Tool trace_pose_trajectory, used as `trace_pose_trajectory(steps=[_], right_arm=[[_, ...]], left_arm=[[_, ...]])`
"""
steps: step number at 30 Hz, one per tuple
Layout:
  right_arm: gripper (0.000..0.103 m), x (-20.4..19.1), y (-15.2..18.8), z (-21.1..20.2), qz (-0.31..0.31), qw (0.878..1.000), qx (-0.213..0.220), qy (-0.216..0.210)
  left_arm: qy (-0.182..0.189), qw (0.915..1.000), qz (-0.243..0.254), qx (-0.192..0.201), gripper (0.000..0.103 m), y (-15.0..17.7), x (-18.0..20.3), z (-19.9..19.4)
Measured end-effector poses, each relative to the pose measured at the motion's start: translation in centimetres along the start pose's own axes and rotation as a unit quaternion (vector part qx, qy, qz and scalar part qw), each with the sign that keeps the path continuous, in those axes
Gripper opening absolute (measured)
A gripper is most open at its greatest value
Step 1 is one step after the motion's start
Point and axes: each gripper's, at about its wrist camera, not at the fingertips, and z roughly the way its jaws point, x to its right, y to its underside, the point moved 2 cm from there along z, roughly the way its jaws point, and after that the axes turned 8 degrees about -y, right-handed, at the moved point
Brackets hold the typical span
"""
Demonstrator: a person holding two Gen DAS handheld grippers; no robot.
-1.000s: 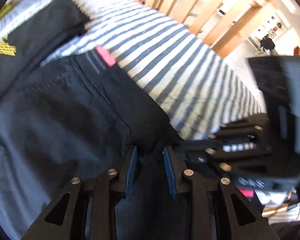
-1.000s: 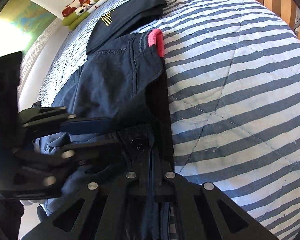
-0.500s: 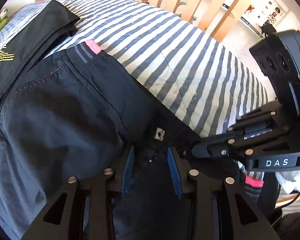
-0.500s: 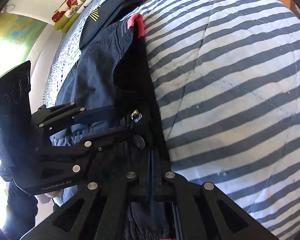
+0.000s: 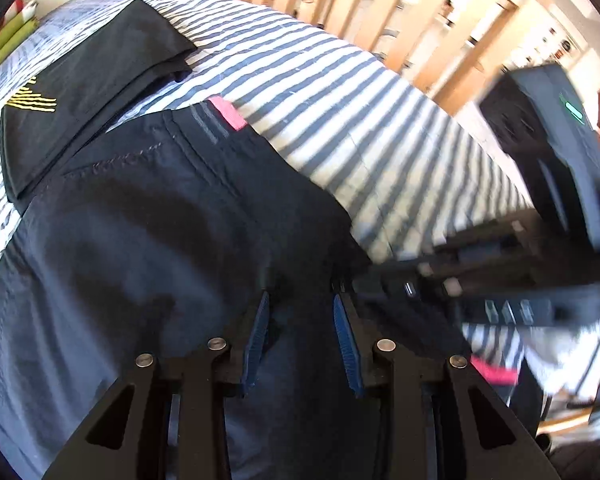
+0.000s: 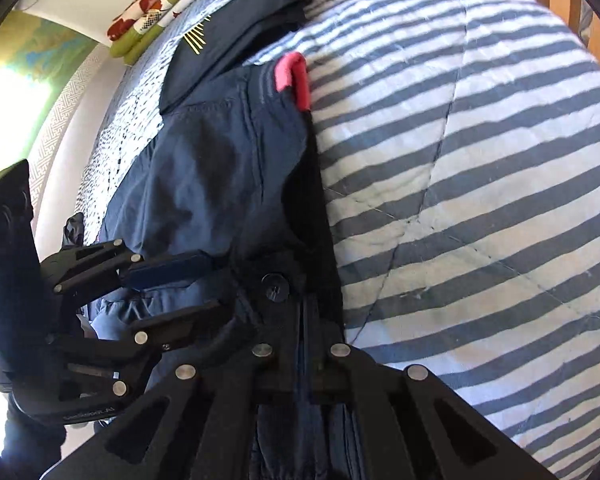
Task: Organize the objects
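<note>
Dark navy trousers [image 5: 140,260] with a pink trim [image 5: 226,112] lie on a striped bedspread [image 5: 340,112]. My left gripper [image 5: 300,300] has its blue pads part way apart, with bunched waistband cloth filling the gap. In the right wrist view the same trousers [image 6: 212,160] run up the bed, and the left gripper [image 6: 218,284] has one finger above the waistband bunch and one below it. My right gripper [image 6: 306,304] is shut on the waistband just beside the black button [image 6: 275,284]. In the left wrist view the right gripper [image 5: 364,280] shows blurred at the right.
A folded black garment with a yellow logo [image 5: 92,88] lies beyond the trousers. Wooden slats [image 5: 380,8] stand behind the bed's far side. Green and red patterned cushions [image 6: 160,12] rest against the wall. The bedspread [image 6: 480,160] stretches to the right of the trousers.
Both grippers keep their hold on the waistband and have barely shifted. The metal zip pull seen half a second ago is now hidden in the cloth.
</note>
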Motion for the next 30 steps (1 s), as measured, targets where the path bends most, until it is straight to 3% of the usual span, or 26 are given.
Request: trace_pose_trajectory(steps=[3,12,19,30], right_arm=[[0.001,0.1,0.2,-0.3,-0.006,1.000,0.000,0.007],[0.001,-0.9,-0.4,-0.6,-0.029,0.999,0.033,0.009],[0.001,0.1,-0.5,-0.3,-0.015,0.999,0.027,0.016],[0.001,0.5,1.5,-1.2,-0.003,1.000,0.013,0.022]], left_arm=[[-0.019,0.9998,0.008,-0.007,0.037,-0.8,0.4,1.4],[-0.024,0.9997,0.004,0.004,0.035,-0.7,0.0,1.1],[-0.030,0.9992,0.022,0.018,0.035,-0.6,1.2,1.6],[-0.011,0.9991,0.042,0.003,0.038,0.6,2.8,1.4]])
